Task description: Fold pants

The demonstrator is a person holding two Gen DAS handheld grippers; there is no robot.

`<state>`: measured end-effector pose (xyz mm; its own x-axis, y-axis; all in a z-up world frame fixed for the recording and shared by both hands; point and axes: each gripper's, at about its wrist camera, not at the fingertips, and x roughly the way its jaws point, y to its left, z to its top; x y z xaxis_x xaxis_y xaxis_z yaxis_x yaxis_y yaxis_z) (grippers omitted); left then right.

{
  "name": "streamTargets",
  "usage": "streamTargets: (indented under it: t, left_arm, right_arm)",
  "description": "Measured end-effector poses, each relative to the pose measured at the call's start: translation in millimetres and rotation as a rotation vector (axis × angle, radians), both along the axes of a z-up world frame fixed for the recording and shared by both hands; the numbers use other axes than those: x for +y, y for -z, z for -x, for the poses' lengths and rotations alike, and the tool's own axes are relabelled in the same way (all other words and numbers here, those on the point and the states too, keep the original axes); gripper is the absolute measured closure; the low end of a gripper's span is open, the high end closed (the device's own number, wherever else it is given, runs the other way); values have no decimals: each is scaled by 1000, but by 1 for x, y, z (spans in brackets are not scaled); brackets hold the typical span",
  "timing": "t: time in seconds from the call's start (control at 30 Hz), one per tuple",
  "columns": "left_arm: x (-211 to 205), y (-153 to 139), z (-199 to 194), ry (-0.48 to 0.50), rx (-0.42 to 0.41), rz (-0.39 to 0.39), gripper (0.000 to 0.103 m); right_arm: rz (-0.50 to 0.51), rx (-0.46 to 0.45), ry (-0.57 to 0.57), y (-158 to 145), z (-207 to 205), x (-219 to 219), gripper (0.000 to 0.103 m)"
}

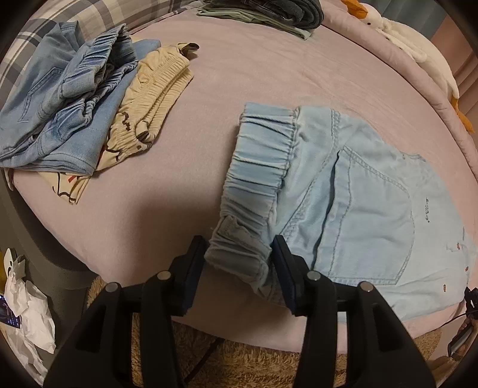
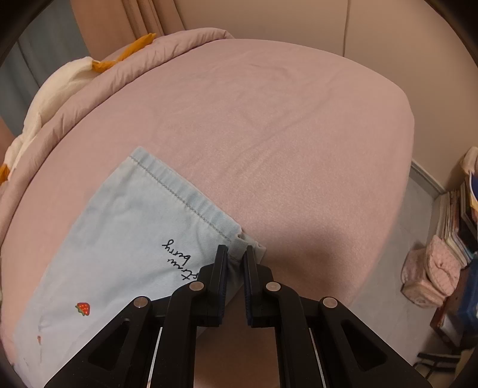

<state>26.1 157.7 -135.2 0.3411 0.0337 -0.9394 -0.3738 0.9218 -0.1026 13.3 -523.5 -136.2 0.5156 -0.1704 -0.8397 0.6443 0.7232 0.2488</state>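
I see a bed under a pink sheet (image 2: pixel 298 125), its rolled pink quilt (image 2: pixel 167 50) lying along the far edge. A beige wall (image 2: pixel 388 44) rises behind it, with pink curtains (image 2: pixel 140 18) hanging at the corner. On the pale floor (image 2: pixel 397 268) to the right, books (image 2: pixel 454 221) are stacked against the wall. Below the bed's near edge lies a shaggy tan rug (image 1: pixel 239 367). The light is warm and dim.

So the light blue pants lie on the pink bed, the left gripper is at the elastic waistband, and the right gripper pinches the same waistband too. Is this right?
Not quite. The right gripper pinches the hem corner of a leg of the light blue pants, not the waistband; the right wrist view shows this. The rest stands: pink bed, left gripper at the elastic waistband.
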Motion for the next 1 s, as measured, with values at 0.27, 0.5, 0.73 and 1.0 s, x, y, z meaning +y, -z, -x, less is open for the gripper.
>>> streamTargets:
  t: [0.27, 0.5, 0.73, 1.0]
  left_arm:
    - [-4, 0, 4, -1, -9, -12, 55]
    - [-5, 0, 1, -13, -11, -24, 51]
    - [-5, -1, 4, -37, -27, -16, 51]
    - [-27, -21, 9, 40, 5, -32, 47]
  right_arm:
    - [-4, 0, 4, 0, 1, 0, 97]
    - [-9, -4, -1, 1, 1, 0, 97]
    - [-8, 8, 2, 0, 0, 1, 97]
    - [-21, 8, 13, 0, 0, 1, 97]
